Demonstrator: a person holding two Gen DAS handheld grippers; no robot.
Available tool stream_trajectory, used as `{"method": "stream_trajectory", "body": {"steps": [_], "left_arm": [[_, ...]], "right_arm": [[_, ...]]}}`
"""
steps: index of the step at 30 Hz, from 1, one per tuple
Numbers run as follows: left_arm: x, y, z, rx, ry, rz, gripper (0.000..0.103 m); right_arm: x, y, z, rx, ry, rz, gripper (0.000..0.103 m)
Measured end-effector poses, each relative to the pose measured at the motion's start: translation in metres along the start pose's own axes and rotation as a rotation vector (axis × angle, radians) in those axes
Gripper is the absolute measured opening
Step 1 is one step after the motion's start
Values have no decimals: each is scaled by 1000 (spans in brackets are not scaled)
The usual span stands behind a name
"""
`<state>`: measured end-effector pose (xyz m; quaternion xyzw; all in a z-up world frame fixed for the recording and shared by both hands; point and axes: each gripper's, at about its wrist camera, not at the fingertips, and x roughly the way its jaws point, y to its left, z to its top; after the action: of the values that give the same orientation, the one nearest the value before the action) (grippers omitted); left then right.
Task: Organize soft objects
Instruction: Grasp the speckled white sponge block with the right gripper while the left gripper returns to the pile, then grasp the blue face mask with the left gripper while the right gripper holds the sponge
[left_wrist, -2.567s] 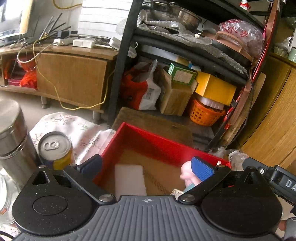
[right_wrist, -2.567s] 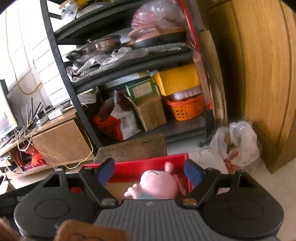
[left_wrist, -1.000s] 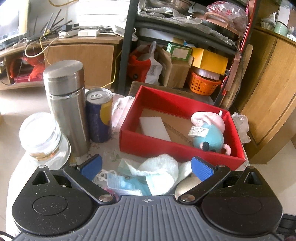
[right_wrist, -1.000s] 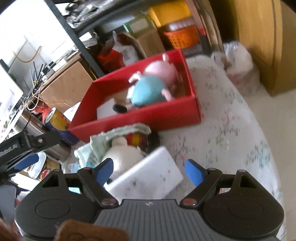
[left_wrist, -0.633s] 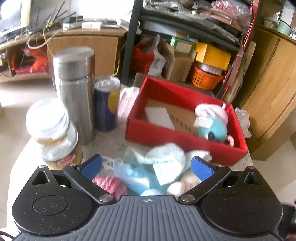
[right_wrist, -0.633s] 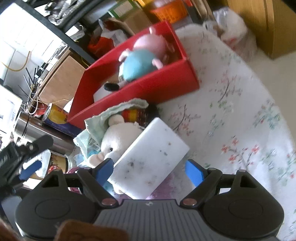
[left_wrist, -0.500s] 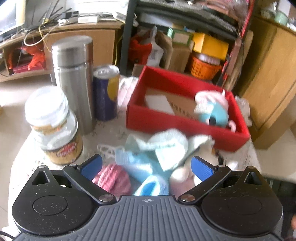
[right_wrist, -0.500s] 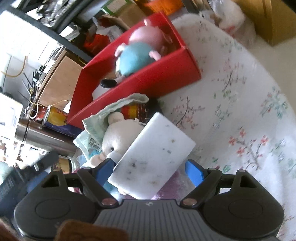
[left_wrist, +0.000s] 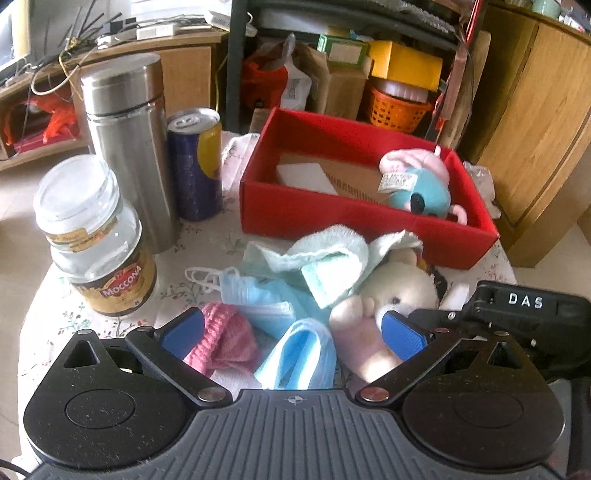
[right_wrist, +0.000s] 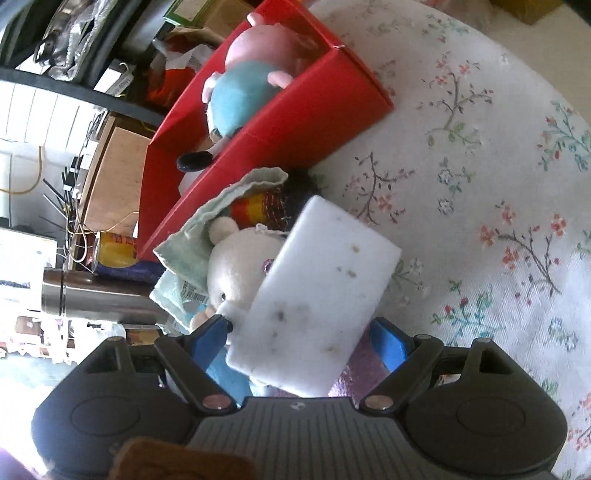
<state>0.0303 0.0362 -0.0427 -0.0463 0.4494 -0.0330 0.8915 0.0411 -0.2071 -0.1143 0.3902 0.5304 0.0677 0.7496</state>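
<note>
A: On flowered cloth, near side: right gripper (right_wrist: 301, 338) around white sponge (right_wrist: 319, 295), jaws closing, blue pads at both sponge edges, contact unclear.
B: Left gripper (left_wrist: 293, 334)?
A: Wide open, nothing held; hovering over pink knit (left_wrist: 225, 336) and blue mask (left_wrist: 299, 354), right pad against white plush bear (left_wrist: 397, 291).
B: Box?
A: Red box (left_wrist: 332, 218) far side, pig plush (left_wrist: 421, 181) inside at right, white block (left_wrist: 306, 175) at left.
B: Left of box?
A: Can (left_wrist: 194, 162), steel flask (left_wrist: 127, 140), jar (left_wrist: 96, 236).
</note>
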Motion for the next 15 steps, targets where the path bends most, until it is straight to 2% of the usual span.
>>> {"method": "stream_trajectory", "body": {"steps": [1,3,11,15], "left_arm": [[1,0,-1,4,5,0,97],[3,-2,-2,14,14,-2,97],[14,-13,-11,75,73,-21,97],[28,-15,-18,76,123,-38,88]], "right_arm": [[-1,0,0,-10,-7,4,45],[-2,1,0,-18,-11,12,42],[-23,3,1,-106,-62,-18,41],[-36,4,3,-122,-74,-1,41]]}}
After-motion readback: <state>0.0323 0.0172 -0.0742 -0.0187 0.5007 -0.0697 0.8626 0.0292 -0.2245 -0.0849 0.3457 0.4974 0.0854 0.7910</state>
